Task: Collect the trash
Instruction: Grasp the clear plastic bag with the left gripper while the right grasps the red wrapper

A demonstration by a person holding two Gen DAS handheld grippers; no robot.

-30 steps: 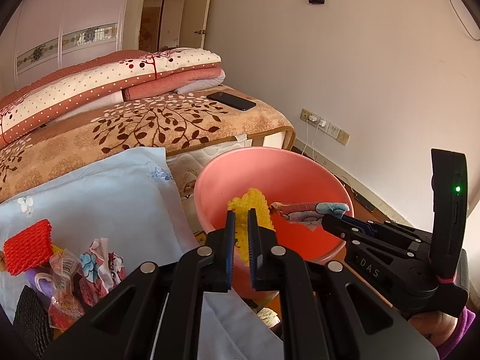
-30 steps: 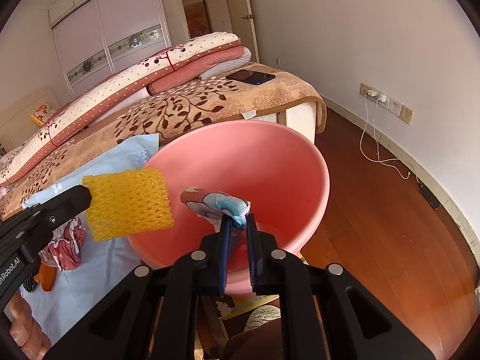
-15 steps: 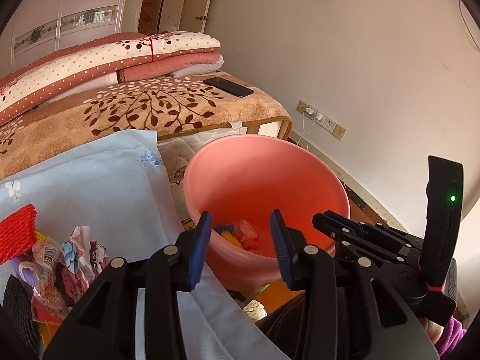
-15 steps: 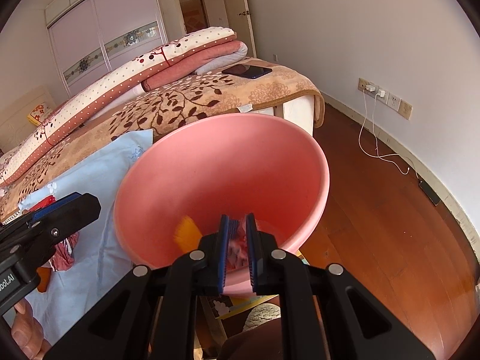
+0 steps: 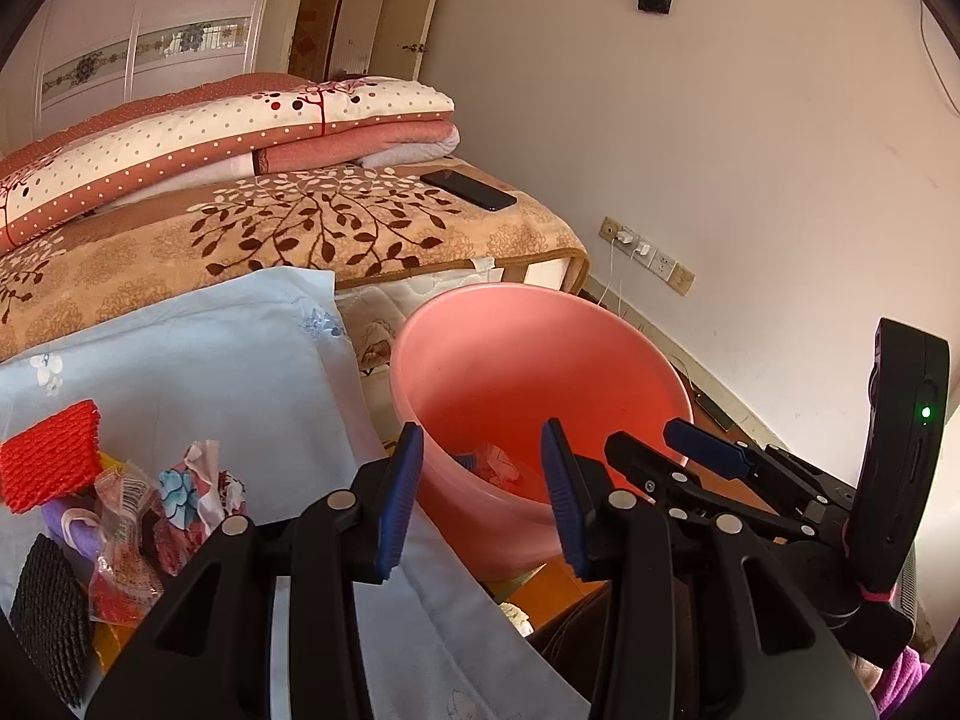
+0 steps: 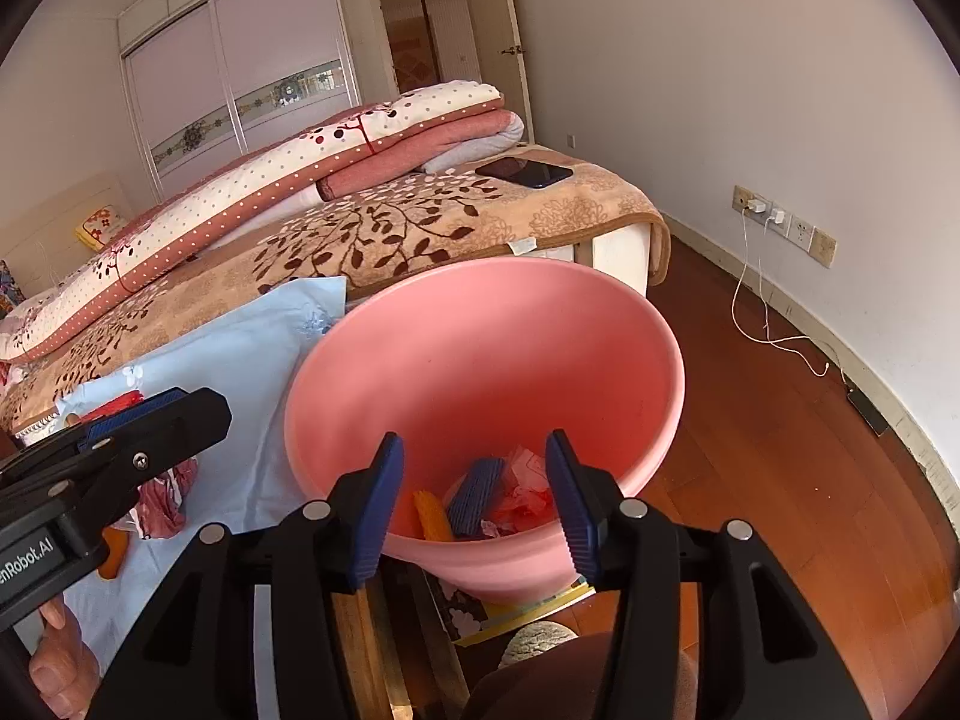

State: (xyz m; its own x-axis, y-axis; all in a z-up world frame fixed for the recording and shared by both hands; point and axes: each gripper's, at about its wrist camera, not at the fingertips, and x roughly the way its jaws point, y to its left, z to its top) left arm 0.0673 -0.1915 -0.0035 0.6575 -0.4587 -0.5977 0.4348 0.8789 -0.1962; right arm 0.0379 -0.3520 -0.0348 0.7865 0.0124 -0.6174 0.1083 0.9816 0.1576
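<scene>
**Entry: trash drop at basin, both grippers emptied**

Left gripper (image 5: 480,495) and right gripper (image 6: 474,495): both are held above the near rim of the pink basin (image 6: 660,360), fingers spread, nothing between them; both sets of jaws have just been opening, evidently to release. Dropped scraps (image 6: 480,495) are lodged in the basin bottom. Remaining trash pile (image 5: 120,510): left on the blue cloth (image 5: 210,360), beside the basin, presumably awaiting collection next.

basin (image 6: 600,324) floor partly hidden by rim; black mesh (image 5: 48,600) cut off.
</scene>
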